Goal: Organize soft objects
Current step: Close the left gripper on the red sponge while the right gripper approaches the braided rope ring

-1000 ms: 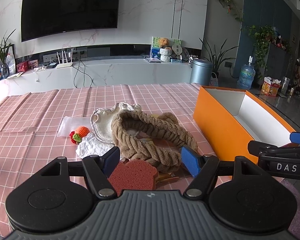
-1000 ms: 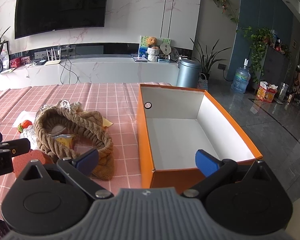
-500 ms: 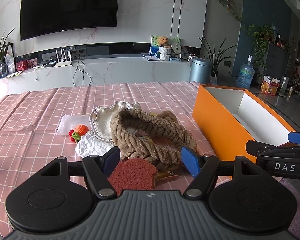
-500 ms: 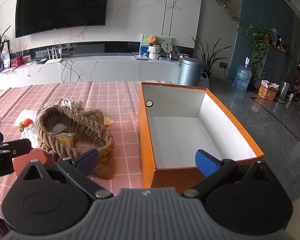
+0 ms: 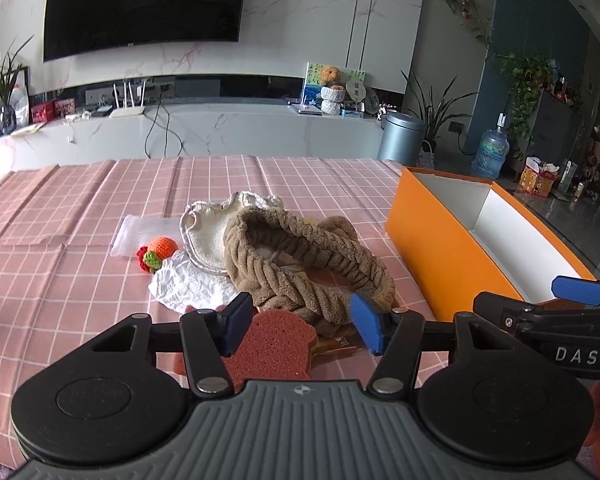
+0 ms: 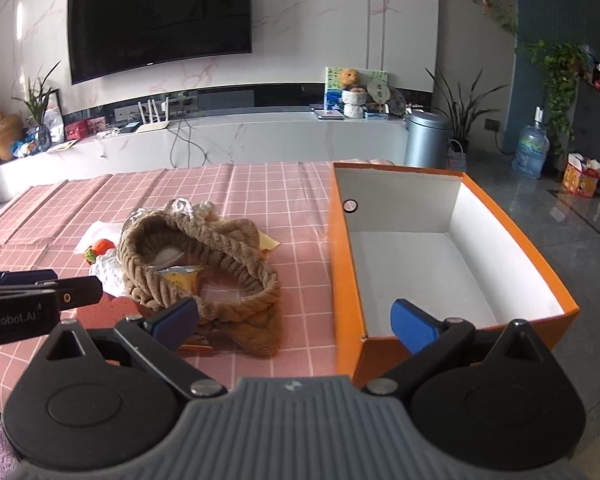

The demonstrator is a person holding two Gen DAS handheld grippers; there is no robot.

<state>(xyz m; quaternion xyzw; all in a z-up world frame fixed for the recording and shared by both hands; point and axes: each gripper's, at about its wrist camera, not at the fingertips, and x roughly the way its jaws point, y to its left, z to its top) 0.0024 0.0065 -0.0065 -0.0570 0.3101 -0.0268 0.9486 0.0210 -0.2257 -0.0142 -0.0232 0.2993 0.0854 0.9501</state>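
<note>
Pick-up step — the left gripper is closing around the red sponge, pads not yet pressing; next, lift it into the orange box. The right gripper gapes empty beside that box.

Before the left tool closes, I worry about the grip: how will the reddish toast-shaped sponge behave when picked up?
The sponge looks porous, so it will probably squash between the closing pads of the left tool. It seems light for its size. Lying flat on the tablecloth, it is unlikely to roll.
</note>
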